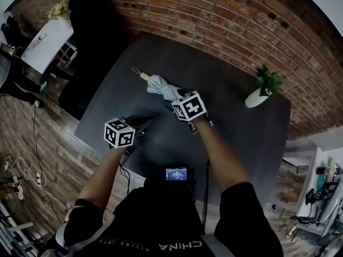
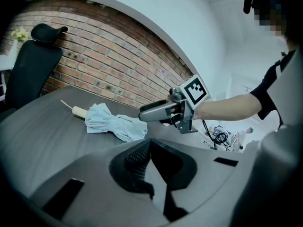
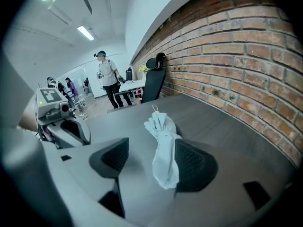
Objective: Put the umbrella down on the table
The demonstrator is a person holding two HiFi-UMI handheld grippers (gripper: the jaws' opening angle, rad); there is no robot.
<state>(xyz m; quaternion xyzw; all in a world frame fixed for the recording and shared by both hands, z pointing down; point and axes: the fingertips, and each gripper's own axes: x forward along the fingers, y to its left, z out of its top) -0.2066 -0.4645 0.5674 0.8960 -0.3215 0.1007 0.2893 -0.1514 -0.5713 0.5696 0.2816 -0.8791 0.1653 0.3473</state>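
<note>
One container is seen: a white pot (image 1: 256, 98) near the far right corner of the tabletop (image 1: 225, 133), and a green plant (image 1: 268, 81) is held in it. Nothing else is carried in anything.

One umbrella (image 1: 159, 85) is counted. It is folded, light blue-grey, and it is laid flat on the tabletop, in the far left part, well apart from the pot. Its pale handle is pointed to the far left edge.

Two grippers are counted, each with one cube of black and white square markers. The right gripper (image 1: 179, 98) is placed at the near end of the umbrella. In the right gripper view its jaws are seen wide apart, and the umbrella (image 3: 163, 145) is lying between them, close against the right one, with a free gap on the other side; it is not clamped. The left gripper (image 1: 134, 125) is held nearer to the front left edge, apart from the umbrella (image 2: 113, 123). In the left gripper view its jaws are seen brought together, and nothing is found between them.

One black chair (image 1: 88, 36) is stood beyond the far left edge.

The word "CHINA" can be read on the person's dark clothing (image 1: 179, 245). A small lit screen (image 1: 176, 174) is worn on the chest, but its figures cannot be read.
</note>
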